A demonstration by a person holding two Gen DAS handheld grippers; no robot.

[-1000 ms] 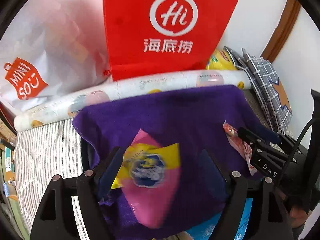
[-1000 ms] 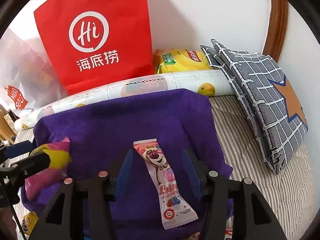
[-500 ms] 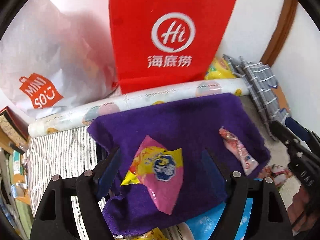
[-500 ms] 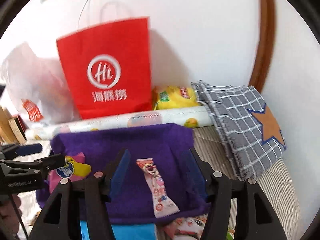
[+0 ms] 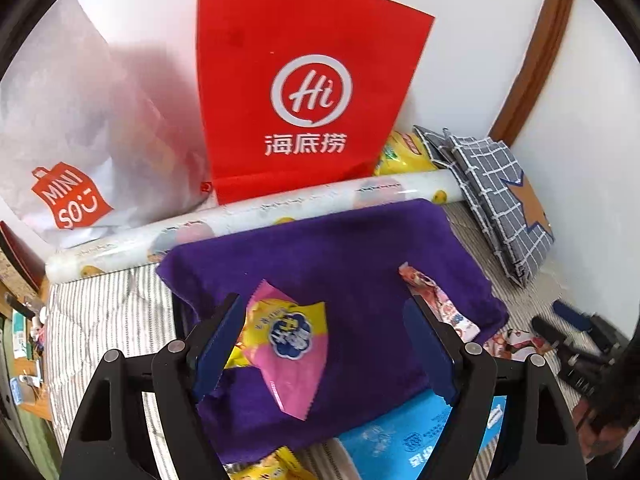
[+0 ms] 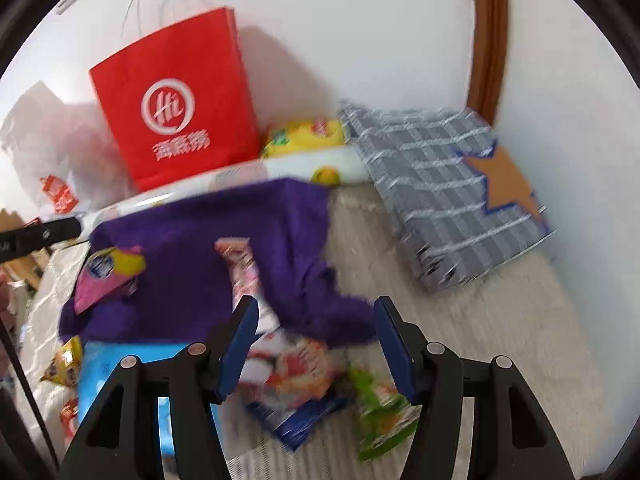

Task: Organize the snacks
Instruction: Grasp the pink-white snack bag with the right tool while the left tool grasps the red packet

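- Left wrist: left gripper (image 5: pixel 324 344) wide open, empty, above pink snack (image 5: pixel 290 340) on the towel (image 5: pixel 320 248); long snack (image 5: pixel 438 306) near towel's right edge.
- Right wrist: right gripper (image 6: pixel 314 346) opening, nothing held, over loose packets (image 6: pixel 294 376) off the towel's front edge; blur risks a mis-grab.

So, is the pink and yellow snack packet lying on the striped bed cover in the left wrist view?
No, the pink and yellow snack packet lies on the purple towel, between the open left gripper fingers.
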